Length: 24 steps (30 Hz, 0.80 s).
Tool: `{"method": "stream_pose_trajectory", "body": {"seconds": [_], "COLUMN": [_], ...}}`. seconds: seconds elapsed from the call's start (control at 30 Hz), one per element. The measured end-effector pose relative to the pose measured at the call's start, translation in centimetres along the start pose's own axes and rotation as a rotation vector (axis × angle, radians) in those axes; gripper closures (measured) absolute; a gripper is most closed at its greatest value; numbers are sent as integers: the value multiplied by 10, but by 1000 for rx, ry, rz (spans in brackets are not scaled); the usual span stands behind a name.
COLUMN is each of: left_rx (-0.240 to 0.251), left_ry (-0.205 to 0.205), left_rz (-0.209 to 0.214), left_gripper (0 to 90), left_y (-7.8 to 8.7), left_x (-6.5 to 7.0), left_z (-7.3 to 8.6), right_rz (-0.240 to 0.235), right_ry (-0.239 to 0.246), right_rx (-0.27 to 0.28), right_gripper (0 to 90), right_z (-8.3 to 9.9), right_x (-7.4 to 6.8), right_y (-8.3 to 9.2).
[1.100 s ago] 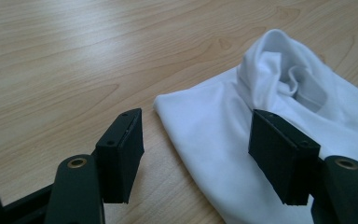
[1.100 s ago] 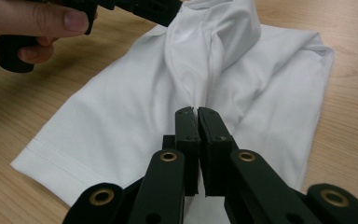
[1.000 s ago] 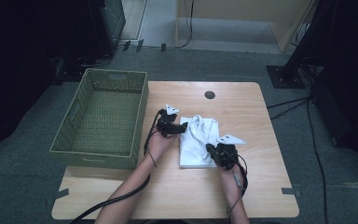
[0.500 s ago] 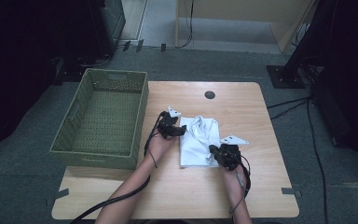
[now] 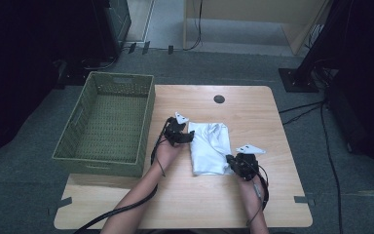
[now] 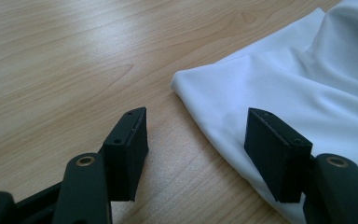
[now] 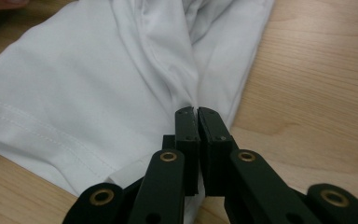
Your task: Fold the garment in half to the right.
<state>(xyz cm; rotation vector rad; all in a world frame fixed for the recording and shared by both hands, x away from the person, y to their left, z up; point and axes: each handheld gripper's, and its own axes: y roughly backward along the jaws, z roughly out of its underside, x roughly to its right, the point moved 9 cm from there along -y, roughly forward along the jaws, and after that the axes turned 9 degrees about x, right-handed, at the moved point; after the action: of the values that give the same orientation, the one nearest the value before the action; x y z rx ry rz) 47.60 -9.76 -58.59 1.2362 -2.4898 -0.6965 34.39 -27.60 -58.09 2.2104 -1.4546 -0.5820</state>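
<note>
Right gripper view: gripper (image 7: 196,112) pinching cloth (image 7: 98,88)

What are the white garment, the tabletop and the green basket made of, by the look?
White garment: thin, smooth knit fabric, matte with a slight sheen; soft folds and a stitched hem show. Tabletop: light wood or wood-look laminate, satin; grain lines visible, can't tell which. Green basket: woven or perforated walls, probably plastic or wicker; too small to settle.

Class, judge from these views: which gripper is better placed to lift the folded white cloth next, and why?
Probably the right gripper: its jaws are pinched on a fold of the white cloth. The left gripper stands open, only straddling the cloth's edge.
</note>
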Motion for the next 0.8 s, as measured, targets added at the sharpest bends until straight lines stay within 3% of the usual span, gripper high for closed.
{"method": "stream_pose_trajectory", "body": {"seconds": [0.07, 0.37, 0.8], "left_rx": [4, 8, 8], "left_ry": [-1, 1, 4], "left_rz": [0, -4, -4], "left_gripper": [399, 400, 399], "left_y": [0, 0, 0], "left_x": [0, 0, 0], "left_z": [0, 0, 0], "right_rz": [1, -14, -48], "right_ry": [-12, 33, 36], "right_rx": [0, 34, 44], "right_gripper": [872, 746, 710], "right_z": [0, -16, -29], "right_x": [2, -2, -10], "right_y": [1, -4, -24]}}
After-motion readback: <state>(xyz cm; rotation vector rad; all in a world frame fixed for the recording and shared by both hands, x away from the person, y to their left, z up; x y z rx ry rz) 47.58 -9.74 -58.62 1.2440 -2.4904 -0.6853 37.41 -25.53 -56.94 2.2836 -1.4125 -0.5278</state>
